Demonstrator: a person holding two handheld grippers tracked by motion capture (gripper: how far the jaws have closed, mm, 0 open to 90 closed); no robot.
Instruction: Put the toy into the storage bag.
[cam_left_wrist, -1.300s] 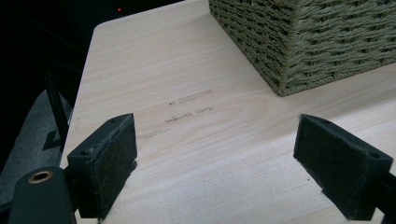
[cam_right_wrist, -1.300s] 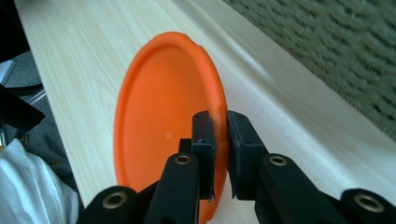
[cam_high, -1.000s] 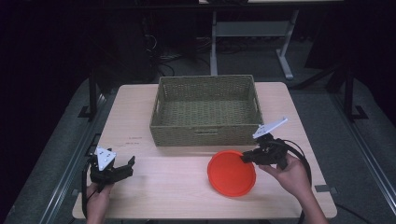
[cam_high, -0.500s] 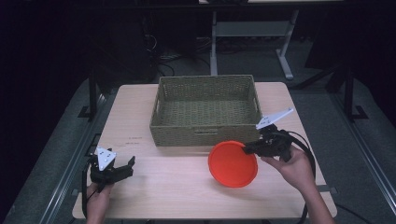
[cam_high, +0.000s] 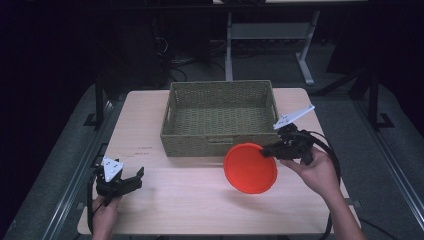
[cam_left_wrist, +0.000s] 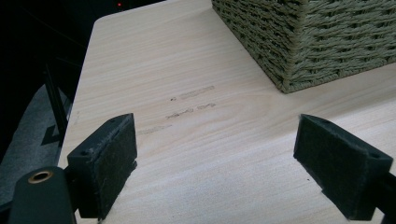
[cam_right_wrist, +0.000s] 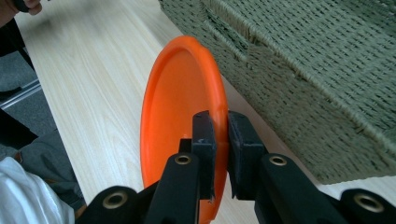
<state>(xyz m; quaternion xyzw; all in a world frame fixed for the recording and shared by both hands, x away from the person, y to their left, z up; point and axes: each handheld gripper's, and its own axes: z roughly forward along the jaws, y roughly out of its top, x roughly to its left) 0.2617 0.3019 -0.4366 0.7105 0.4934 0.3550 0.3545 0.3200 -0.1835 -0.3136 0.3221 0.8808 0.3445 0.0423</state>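
Plate: round orange plastic plate (cam_high: 250, 167), tilted on edge, lifted off the light wooden table (cam_high: 200, 200), just before the woven green rectangular basket (cam_high: 220, 117).
Right hand-held gripper (cam_high: 270, 149): clamped on the plate's rim.
Left hand-held gripper (cam_high: 131, 179): jaws apart, nothing between, near the table's left corner.

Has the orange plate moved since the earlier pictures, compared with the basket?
Yes. The orange plate, gripped at its rim by the right gripper, has risen off the table and tilted, and its top edge now overlaps the front wall of the basket.
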